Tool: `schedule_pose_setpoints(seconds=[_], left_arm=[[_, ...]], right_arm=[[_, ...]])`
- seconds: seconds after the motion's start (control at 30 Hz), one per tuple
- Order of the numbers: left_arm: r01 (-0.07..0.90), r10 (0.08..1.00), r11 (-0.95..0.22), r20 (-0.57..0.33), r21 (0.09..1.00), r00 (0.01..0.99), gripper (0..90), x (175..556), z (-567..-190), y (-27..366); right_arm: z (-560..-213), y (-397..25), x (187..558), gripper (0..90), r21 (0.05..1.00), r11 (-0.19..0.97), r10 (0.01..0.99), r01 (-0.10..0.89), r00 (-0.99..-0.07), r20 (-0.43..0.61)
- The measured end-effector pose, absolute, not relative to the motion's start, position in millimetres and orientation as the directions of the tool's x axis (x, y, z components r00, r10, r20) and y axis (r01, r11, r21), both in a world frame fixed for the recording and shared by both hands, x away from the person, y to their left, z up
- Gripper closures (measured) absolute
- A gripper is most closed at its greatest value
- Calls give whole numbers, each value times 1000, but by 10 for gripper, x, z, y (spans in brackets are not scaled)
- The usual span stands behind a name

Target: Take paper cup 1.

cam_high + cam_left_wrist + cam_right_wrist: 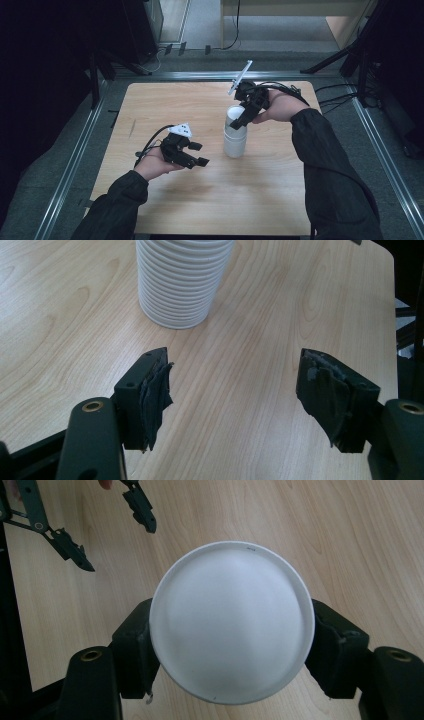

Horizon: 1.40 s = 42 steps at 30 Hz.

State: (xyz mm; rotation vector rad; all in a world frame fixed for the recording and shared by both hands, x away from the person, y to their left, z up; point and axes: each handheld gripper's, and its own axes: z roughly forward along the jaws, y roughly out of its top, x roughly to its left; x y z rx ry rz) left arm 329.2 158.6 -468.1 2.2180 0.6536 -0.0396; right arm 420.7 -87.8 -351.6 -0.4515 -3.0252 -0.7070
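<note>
Near the table's (150, 100) middle, a bit toward the far right, stands a stack of white cups (235, 137), upright, long axis vertical, open mouth up.

Right gripper (244, 116) comes down on the stack's top from the far-right side. Its fingers (135, 645) sit on opposite sides of the top cup (232, 622), pads against the wall just under the rim, one on each side, clasping it. Spread approx. the cup's own width.

Left gripper (197, 153) is held near-left of the stack, apart from it, jaws pointing toward the stack. Its fingers (150, 395) stand wide apart w/ nothing between them but bare wood; touching nothing.

Per view:
- High view: gives the whole layout, both forearms in dark sleeves, stack height, grey three-cornered plate on the left gripper, cables trailing. Can't judge pad contact on the cup from there.
- Right gripper view: looks straight down into the top cup, round rim and white inside, so the stack's height is hidden; the left gripper (107, 535) shows at top left, over the wood, jaws parted.
- Left gripper view: shows the stack's lower part (182, 280) from the side, many ribbed rims nested close, base flat on the wood; the worn, ragged padding on its fingers shows here too.
</note>
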Motion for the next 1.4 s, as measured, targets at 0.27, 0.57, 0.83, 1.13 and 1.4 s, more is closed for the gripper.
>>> schedule_pose_setpoints(seconds=[0.27,0.57,0.83,1.13,1.4], left_arm=[[467,442,-543,-236,698,866,296,3290,-4684,1579],[465,438,-547,-235,696,868,295,3286,-4685,1572],[462,439,-547,-231,698,868,295,3291,-4685,1578],[467,441,-533,-239,705,865,295,3295,-4675,1598],[471,443,-532,-243,703,863,294,3289,-4671,1611]], right_arm=[[-3402,-915,4188,322,446,854,270,268,-961,60],[-3219,-943,4145,323,464,846,273,264,-961,48],[-3001,-891,4054,324,478,851,241,217,-970,10],[-2732,-944,3869,327,495,848,212,188,-977,8],[-2834,-1068,3629,328,517,840,149,164,-986,71]])
